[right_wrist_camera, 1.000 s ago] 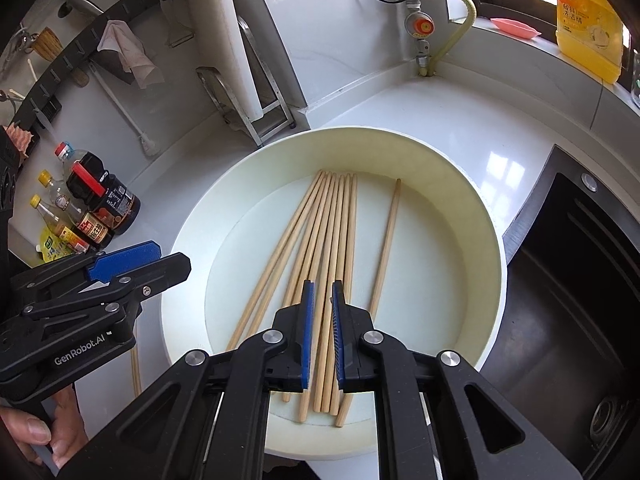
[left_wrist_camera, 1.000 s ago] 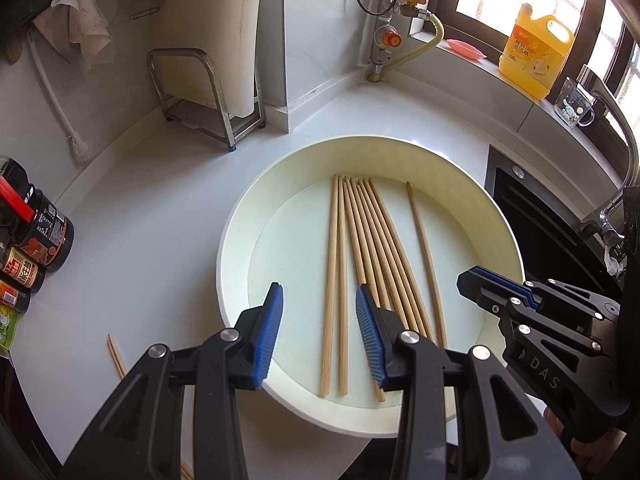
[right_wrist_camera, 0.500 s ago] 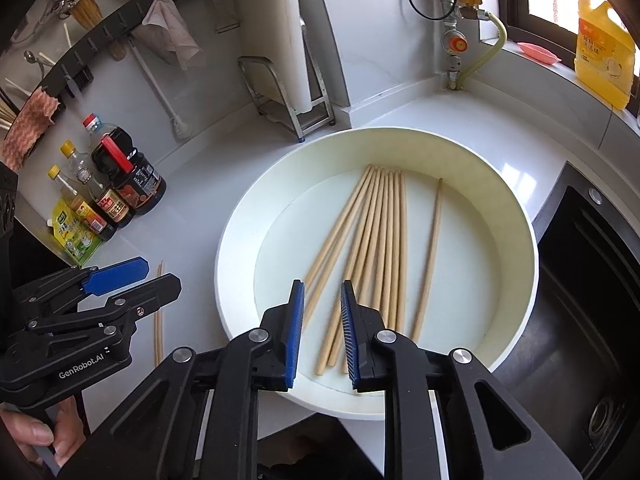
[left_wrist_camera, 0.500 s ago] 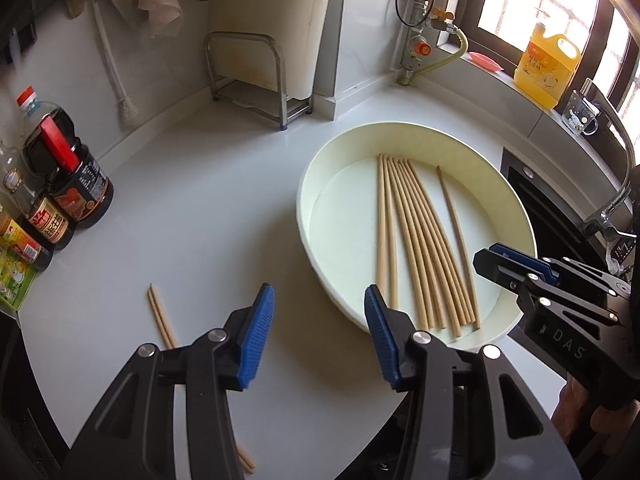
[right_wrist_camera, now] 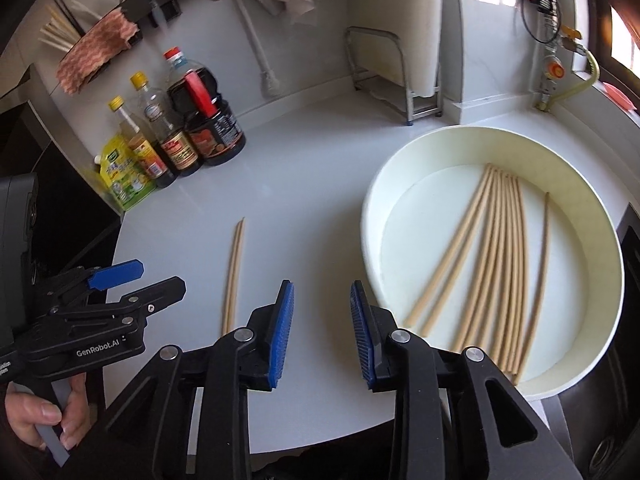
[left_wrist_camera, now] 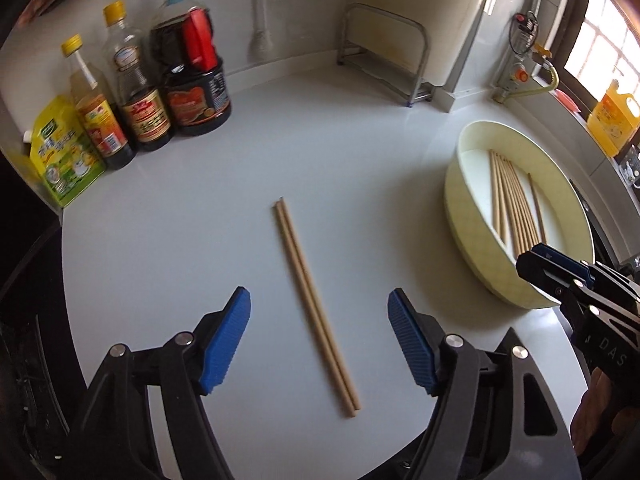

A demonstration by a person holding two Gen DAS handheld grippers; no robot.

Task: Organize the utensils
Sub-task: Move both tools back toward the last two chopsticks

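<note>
A pair of wooden chopsticks (left_wrist_camera: 314,300) lies side by side on the white counter, also in the right wrist view (right_wrist_camera: 234,272). My left gripper (left_wrist_camera: 318,340) is open and empty, its jaws astride the pair's near half, above it. A cream round basin (right_wrist_camera: 600,208) holds several more chopsticks (right_wrist_camera: 496,256); it shows at the right in the left wrist view (left_wrist_camera: 472,236). My right gripper (right_wrist_camera: 322,332) is open and empty over the counter, just left of the basin's rim.
Sauce bottles (left_wrist_camera: 152,80) and a green pouch (left_wrist_camera: 60,152) stand at the back left. A metal rack (left_wrist_camera: 384,56) stands by the wall. A dark sink (right_wrist_camera: 624,400) lies right of the basin. A holder with chopsticks (right_wrist_camera: 60,36) hangs on the wall rail.
Both grippers have swung left, away from the basin. The left now hovers over the pair on the counter and has opened wider. The right gripper has opened from nearly shut.
</note>
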